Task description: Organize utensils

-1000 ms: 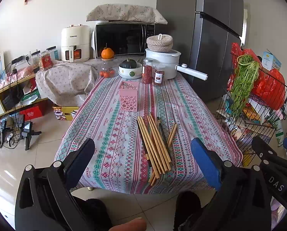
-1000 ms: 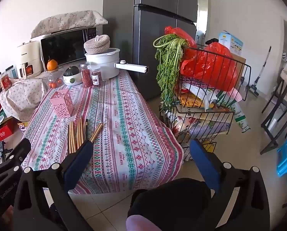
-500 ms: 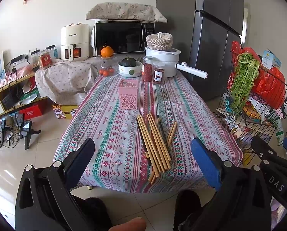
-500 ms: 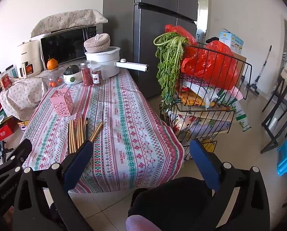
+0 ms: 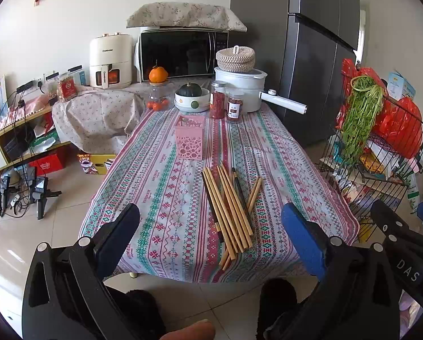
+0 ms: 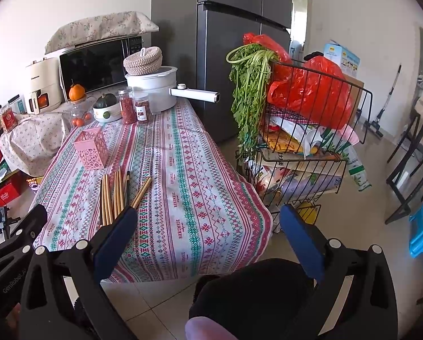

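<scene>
Several wooden chopsticks (image 5: 229, 209) lie in a loose bundle on the patterned tablecloth (image 5: 166, 187), with a couple of dark ones among them; they also show in the right wrist view (image 6: 118, 195). A pink perforated holder (image 5: 189, 140) stands upright beyond them, also in the right wrist view (image 6: 92, 148). My left gripper (image 5: 210, 223) is open and empty, held short of the table's near edge. My right gripper (image 6: 208, 226) is open and empty, to the right of the chopsticks, off the near edge.
At the table's far end stand two spice jars (image 5: 225, 103), a white bowl with a squash (image 5: 191, 97), a white pot (image 5: 241, 89) with a long handle, and a jar under an orange (image 5: 157, 75). A wire rack (image 6: 305, 141) with greens and red bags stands right of the table.
Both grippers have drifted very slightly toward the table; the view barely shifts. Both stay open and empty.
</scene>
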{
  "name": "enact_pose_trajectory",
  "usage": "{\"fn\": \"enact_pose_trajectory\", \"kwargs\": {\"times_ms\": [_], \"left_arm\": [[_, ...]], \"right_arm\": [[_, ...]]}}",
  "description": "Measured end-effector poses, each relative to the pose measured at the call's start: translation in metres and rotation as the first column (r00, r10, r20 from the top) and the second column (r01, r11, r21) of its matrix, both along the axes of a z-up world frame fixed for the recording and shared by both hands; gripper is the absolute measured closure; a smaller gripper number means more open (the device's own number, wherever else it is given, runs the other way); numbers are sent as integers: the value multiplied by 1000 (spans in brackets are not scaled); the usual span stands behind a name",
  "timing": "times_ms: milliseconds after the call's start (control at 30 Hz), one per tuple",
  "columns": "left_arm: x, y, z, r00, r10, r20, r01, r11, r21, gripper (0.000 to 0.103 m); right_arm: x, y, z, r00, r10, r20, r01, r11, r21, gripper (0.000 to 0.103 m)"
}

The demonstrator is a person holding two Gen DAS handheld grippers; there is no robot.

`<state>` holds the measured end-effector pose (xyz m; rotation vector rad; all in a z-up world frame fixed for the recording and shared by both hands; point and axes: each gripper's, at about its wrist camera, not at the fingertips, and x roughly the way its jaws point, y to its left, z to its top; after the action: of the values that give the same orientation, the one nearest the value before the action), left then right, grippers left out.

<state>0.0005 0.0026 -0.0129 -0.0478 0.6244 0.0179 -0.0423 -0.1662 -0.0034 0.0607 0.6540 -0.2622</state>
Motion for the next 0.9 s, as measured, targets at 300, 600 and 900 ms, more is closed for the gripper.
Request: {"fn": "enact_pose_trajectory", "kwargs": {"times_ms": [300, 600, 900], "left_arm": [[-4, -1, -13, 1000, 2, -2, -2, 1000, 3, 7], [-6, -1, -18, 1000, 3, -4, -3, 1000, 6, 7], [-8, 1, -21, 1000, 2, -7, -1, 1000, 8, 7]], "right_arm": [[1, -1, 0, 1000, 0, -2, 0, 1000, 1, 5], [0, -1, -4, 1000, 1, -7, -1, 1000, 3, 5], [1, -2, -3, 1000, 1, -9, -1, 1000, 3, 5]]}}
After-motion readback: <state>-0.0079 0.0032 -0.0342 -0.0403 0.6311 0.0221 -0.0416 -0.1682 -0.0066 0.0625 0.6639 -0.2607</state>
